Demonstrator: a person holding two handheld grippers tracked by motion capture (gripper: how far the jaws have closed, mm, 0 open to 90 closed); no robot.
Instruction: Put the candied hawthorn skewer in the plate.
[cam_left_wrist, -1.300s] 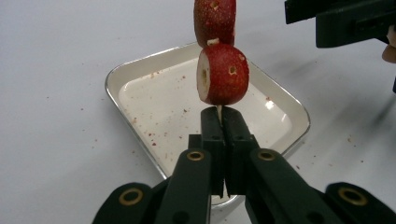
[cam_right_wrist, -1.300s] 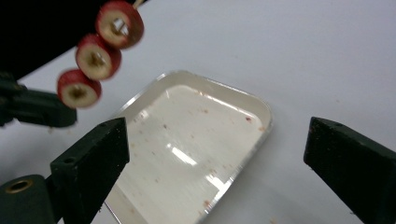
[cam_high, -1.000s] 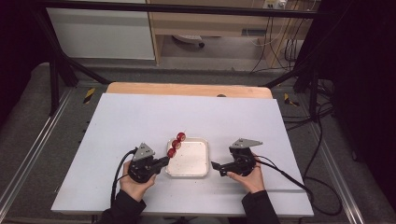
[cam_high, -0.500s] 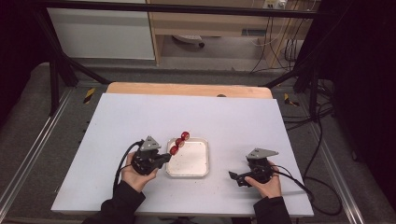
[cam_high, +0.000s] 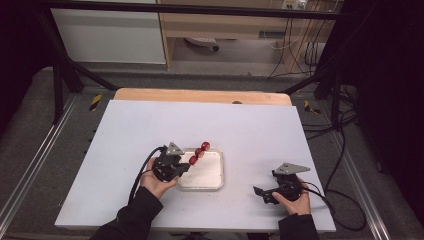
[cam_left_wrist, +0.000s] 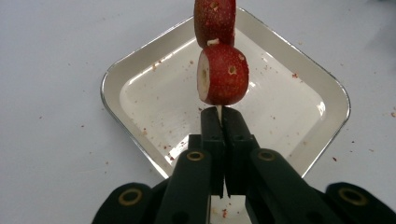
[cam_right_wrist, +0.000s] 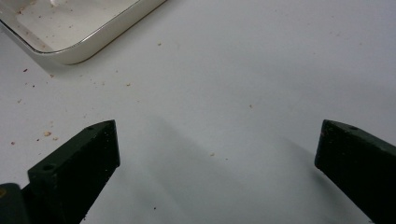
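While the skewer hangs over the tray, the scene reads as follows.

Left hand-held gripper (cam_high: 186, 167): clenched on the thin stick of a fruit skewer (cam_left_wrist: 220, 73), jaws pressed together with the stick's end between their tips.

Fruit skewer: three red fruit pieces (cam_high: 199, 152) in a row, slanting up and away from the jaws, held above the near-left part of the tray, not touching it.

Tray (cam_high: 216, 180): white, square with rounded corners, on the desk (cam_high: 250, 130) just right of the left hand; its floor carries red crumbs.

Right hand-held gripper (cam_high: 260, 192): released, jaws spread wide with nothing between them, low over bare desk, well right of the tray.

Right gripper view: tray corner (cam_right_wrist: 70, 51) at upper left, crumbs scattered on the desk beside it.
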